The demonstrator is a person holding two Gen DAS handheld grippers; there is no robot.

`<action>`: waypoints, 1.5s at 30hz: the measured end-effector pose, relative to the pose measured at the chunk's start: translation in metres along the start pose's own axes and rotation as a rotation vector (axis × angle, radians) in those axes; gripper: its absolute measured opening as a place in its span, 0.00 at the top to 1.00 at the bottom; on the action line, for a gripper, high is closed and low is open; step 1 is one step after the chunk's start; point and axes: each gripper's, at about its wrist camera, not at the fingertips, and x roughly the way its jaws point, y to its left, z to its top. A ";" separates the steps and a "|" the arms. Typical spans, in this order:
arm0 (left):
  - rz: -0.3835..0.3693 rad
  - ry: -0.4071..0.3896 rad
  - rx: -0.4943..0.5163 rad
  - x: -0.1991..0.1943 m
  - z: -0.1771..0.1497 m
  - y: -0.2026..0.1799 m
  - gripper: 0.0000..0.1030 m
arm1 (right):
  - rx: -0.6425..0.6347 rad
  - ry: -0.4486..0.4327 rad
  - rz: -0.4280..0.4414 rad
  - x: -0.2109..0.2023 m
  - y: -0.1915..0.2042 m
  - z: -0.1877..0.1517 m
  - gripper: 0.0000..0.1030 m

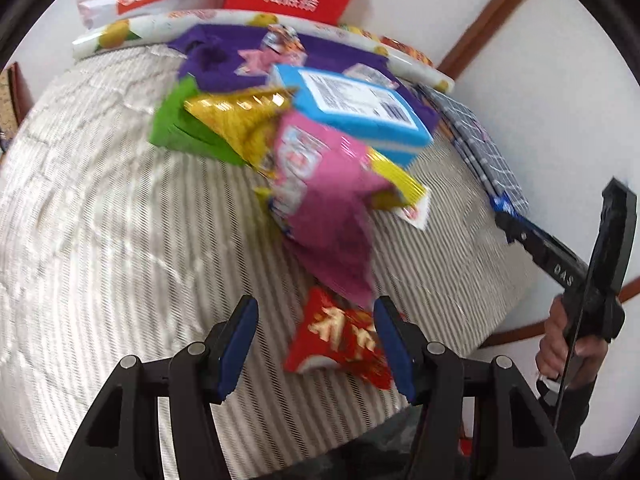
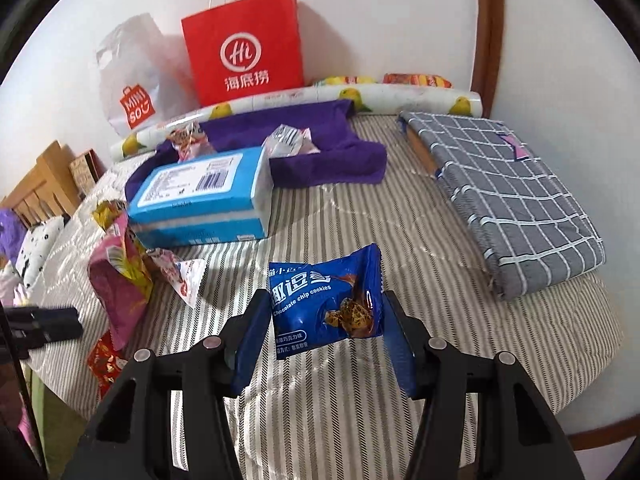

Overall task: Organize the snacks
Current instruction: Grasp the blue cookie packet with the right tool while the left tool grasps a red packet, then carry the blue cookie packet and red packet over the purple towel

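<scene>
My right gripper (image 2: 324, 320) is shut on a blue chocolate chip cookie packet (image 2: 326, 300) and holds it above the striped table (image 2: 360, 220). My left gripper (image 1: 316, 320) is open over a red snack packet (image 1: 340, 340), its fingers either side of it. A pink snack bag (image 1: 324, 204), a yellow bag (image 1: 244, 116) and a green packet (image 1: 180, 124) lie piled beyond it. A light blue box (image 1: 360, 108) sits behind them; it also shows in the right wrist view (image 2: 200, 196). The right gripper shows in the left wrist view (image 1: 508, 216), with the view too blurred to show what it holds.
A purple cloth (image 2: 320, 148) with small wrapped snacks (image 2: 288, 140) lies at the back. A grey checked folded cloth (image 2: 508, 196) lies at the right. A red paper bag (image 2: 244, 48), a white Miniso bag (image 2: 136, 80) and a lemon-print roll (image 2: 280, 100) stand by the wall.
</scene>
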 end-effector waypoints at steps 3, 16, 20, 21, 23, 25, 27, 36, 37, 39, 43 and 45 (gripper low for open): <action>-0.019 0.025 0.033 0.010 -0.007 -0.010 0.44 | 0.008 -0.006 0.000 -0.004 -0.003 -0.001 0.47; 0.051 0.010 0.169 0.029 -0.024 -0.039 0.25 | 0.044 0.008 -0.011 0.001 -0.017 -0.011 0.47; 0.150 -0.024 0.240 0.033 -0.029 -0.048 0.33 | 0.044 0.001 -0.013 -0.002 -0.017 -0.010 0.47; 0.170 -0.029 0.249 0.033 -0.030 -0.050 0.34 | 0.044 -0.001 -0.014 -0.003 -0.017 -0.010 0.47; 0.210 -0.036 0.263 0.032 -0.030 -0.052 0.43 | 0.044 -0.003 -0.016 -0.004 -0.017 -0.010 0.47; 0.224 -0.039 0.250 0.030 -0.027 -0.050 0.47 | 0.044 -0.007 -0.016 -0.006 -0.018 -0.010 0.47; 0.197 -0.034 0.215 0.024 -0.024 -0.043 0.51 | 0.045 -0.012 -0.011 -0.008 -0.017 -0.010 0.47; 0.087 -0.021 0.091 0.009 -0.019 -0.019 0.54 | 0.028 -0.024 -0.005 -0.016 -0.010 -0.007 0.47; 0.083 -0.023 0.082 0.007 -0.019 -0.017 0.54 | 0.026 -0.025 -0.002 -0.017 -0.009 -0.006 0.47; 0.073 -0.031 0.066 0.001 -0.018 -0.013 0.54 | 0.018 -0.027 0.000 -0.018 -0.007 -0.006 0.47; 0.067 -0.066 0.044 -0.016 -0.016 -0.008 0.54 | 0.007 -0.035 0.011 -0.020 0.000 -0.003 0.47; 0.057 -0.080 0.038 -0.024 -0.013 -0.006 0.54 | 0.003 -0.040 0.015 -0.022 0.003 -0.001 0.47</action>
